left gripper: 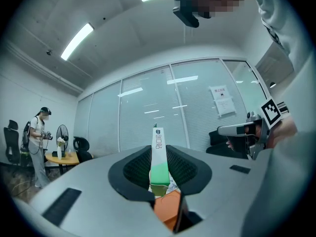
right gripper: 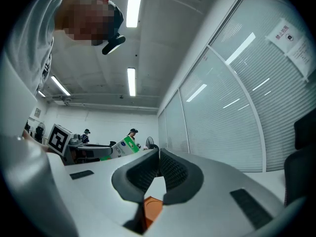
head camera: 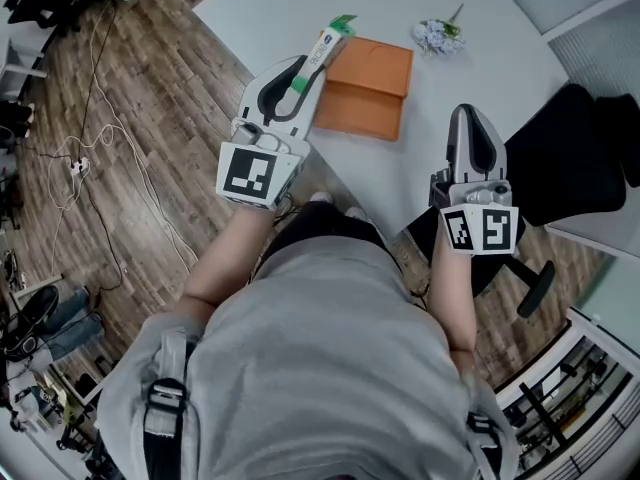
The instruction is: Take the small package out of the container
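Observation:
My left gripper (head camera: 308, 72) is shut on a slim white-and-green small package (head camera: 332, 40), held above the left edge of the flat orange container (head camera: 367, 86) on the white table (head camera: 480, 38). In the left gripper view the package (left gripper: 158, 154) stands upright between the dark pads, and the orange container (left gripper: 167, 210) shows below the jaws. My right gripper (head camera: 471, 116) hovers at the table's near edge, right of the container. Its jaws meet at the tips with nothing in them (right gripper: 158, 158). The right gripper view also catches the package (right gripper: 123, 146) off to the left.
A small bunch of pale flowers (head camera: 437, 35) lies on the table beyond the container. A black office chair (head camera: 585, 148) stands to the right. Cables (head camera: 95, 158) trail over the wooden floor at left. A person (left gripper: 39, 132) stands by a distant table.

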`<state>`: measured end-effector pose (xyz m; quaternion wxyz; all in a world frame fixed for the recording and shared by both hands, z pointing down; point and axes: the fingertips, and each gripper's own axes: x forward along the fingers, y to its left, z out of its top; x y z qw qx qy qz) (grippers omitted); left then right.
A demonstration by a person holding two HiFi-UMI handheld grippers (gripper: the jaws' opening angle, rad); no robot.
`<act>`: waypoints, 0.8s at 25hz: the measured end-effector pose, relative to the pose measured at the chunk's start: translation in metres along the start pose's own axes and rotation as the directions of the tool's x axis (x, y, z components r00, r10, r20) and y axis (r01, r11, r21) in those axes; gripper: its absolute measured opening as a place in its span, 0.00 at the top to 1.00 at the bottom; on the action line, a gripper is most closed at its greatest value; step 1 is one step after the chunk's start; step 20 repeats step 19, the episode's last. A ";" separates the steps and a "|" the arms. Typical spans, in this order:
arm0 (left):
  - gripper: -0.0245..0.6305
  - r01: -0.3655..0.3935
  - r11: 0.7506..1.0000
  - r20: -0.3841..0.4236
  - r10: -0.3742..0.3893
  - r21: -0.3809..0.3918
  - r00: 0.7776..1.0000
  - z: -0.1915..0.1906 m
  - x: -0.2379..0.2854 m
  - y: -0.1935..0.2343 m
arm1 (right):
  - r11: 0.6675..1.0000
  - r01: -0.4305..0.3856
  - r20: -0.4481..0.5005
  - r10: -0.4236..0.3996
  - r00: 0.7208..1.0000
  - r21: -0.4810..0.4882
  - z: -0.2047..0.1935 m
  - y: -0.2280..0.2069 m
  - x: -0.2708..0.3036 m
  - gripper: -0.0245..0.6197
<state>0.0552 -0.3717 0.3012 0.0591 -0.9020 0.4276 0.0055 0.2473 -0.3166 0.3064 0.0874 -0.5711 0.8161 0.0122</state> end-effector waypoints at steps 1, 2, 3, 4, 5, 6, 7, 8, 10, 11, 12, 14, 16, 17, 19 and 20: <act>0.81 0.001 1.000 0.008 -0.001 -0.002 1.000 0.002 -0.001 -0.001 | 1.000 0.002 0.000 -0.002 1.000 0.000 0.000 -0.001 0.000 0.89; 0.81 0.001 1.000 0.015 -0.001 -0.002 1.000 0.003 -0.001 -0.001 | 1.000 0.005 0.000 -0.005 1.000 0.000 0.000 -0.001 0.000 0.89; 0.81 0.002 1.000 0.019 -0.002 -0.003 1.000 0.004 -0.002 -0.002 | 1.000 0.006 -0.001 -0.006 1.000 0.000 0.000 -0.002 0.000 0.89; 0.81 0.002 1.000 0.023 -0.002 -0.004 1.000 0.006 -0.003 -0.002 | 1.000 0.007 0.000 -0.007 1.000 0.000 0.001 -0.002 0.000 0.89; 0.81 0.002 1.000 0.026 -0.002 -0.004 1.000 0.007 -0.003 -0.003 | 1.000 0.008 0.000 -0.008 1.000 0.000 0.001 -0.001 0.000 0.89; 0.81 0.002 1.000 0.027 -0.002 -0.003 1.000 0.008 -0.004 -0.003 | 1.000 0.009 -0.001 -0.009 1.000 0.000 0.002 -0.001 0.000 0.89; 0.81 0.002 1.000 0.027 -0.002 0.001 1.000 0.009 -0.005 -0.003 | 1.000 0.009 -0.002 -0.009 1.000 -0.001 0.002 0.000 0.000 0.89; 0.81 0.001 1.000 0.025 -0.001 0.007 1.000 0.009 -0.005 -0.004 | 1.000 0.010 -0.003 -0.010 1.000 -0.002 0.003 0.000 0.000 0.89; 0.81 -0.001 1.000 0.022 0.001 0.008 1.000 0.011 -0.005 -0.004 | 1.000 0.012 -0.009 -0.012 1.000 -0.002 0.003 0.000 0.000 0.89; 0.81 -0.002 1.000 0.023 0.002 0.006 1.000 0.011 -0.006 -0.004 | 1.000 0.012 -0.013 -0.013 1.000 -0.003 0.002 0.001 0.000 0.89; 0.81 -0.003 1.000 0.025 0.003 0.005 1.000 0.012 -0.006 -0.005 | 1.000 0.014 -0.018 -0.014 1.000 -0.005 0.002 0.001 0.000 0.89; 0.81 -0.003 1.000 0.031 0.003 0.006 1.000 0.013 -0.006 -0.005 | 1.000 0.020 -0.027 -0.021 0.999 -0.014 0.001 0.001 0.000 0.89; 0.81 -0.002 1.000 0.035 0.001 0.004 0.999 0.012 -0.006 -0.005 | 0.999 0.030 -0.032 -0.030 0.999 -0.029 0.000 0.001 0.001 0.89; 0.81 -0.001 1.000 0.036 0.001 0.002 0.999 0.012 -0.006 -0.005 | 0.999 0.033 -0.033 -0.034 0.999 -0.036 -0.001 0.001 0.001 0.89; 0.81 0.001 1.000 0.041 -0.001 -0.003 0.999 0.011 -0.006 -0.005 | 0.998 0.039 -0.034 -0.040 0.999 -0.048 -0.001 0.002 0.002 0.89; 0.81 0.001 1.000 0.041 -0.001 -0.003 0.999 0.011 -0.006 -0.005 | 0.998 0.039 -0.034 -0.040 0.999 -0.048 -0.001 0.002 0.002 0.89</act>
